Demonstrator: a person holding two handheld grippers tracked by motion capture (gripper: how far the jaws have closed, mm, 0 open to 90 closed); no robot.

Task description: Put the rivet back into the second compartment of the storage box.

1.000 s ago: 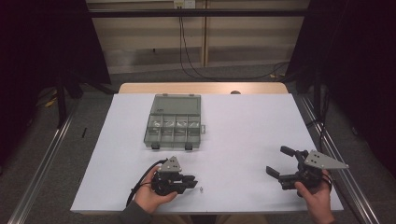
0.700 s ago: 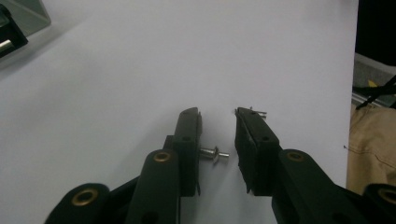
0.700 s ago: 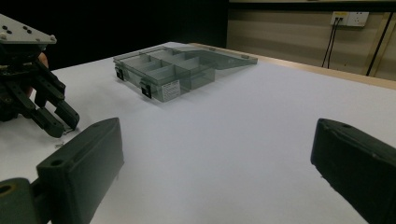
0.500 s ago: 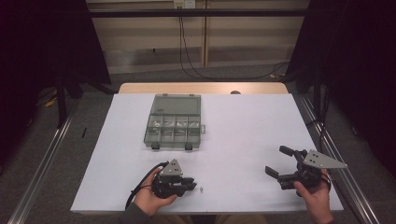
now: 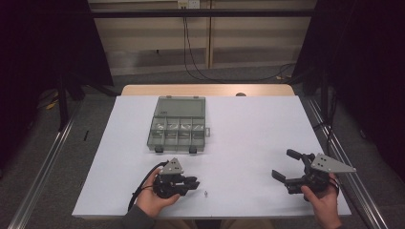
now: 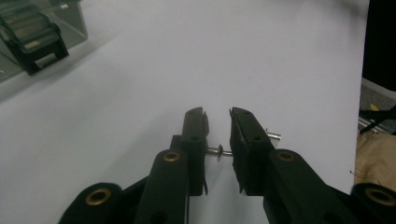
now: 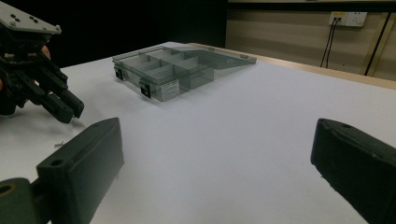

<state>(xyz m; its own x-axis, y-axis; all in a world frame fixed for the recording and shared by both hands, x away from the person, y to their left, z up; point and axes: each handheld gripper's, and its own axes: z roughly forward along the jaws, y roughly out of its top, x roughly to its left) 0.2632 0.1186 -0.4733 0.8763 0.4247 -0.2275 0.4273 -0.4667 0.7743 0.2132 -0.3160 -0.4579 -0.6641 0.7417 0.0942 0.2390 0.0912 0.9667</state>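
My left gripper (image 5: 195, 182) lies low over the near part of the white table, held in a hand and pointing right. Its jaws (image 6: 217, 114) stand close together with a narrow gap between them. A small metal screw (image 6: 219, 151) lies crosswise on the table beneath them, its shaft passing under the right-hand jaw; no pad presses on it. From above, the screw (image 5: 206, 194) sits just off the fingertips. At the near right my right gripper (image 5: 282, 163) is held wide open, with nothing between its jaws (image 7: 215, 130). It also sees the left gripper (image 7: 72, 109).
A clear grey compartment box (image 5: 177, 125) stands in the middle left of the white table (image 5: 258, 124), its lid open flat toward the far side and its latches facing me. The box (image 7: 173, 74) is well beyond both grippers. Metal rails run along both sides of the table.
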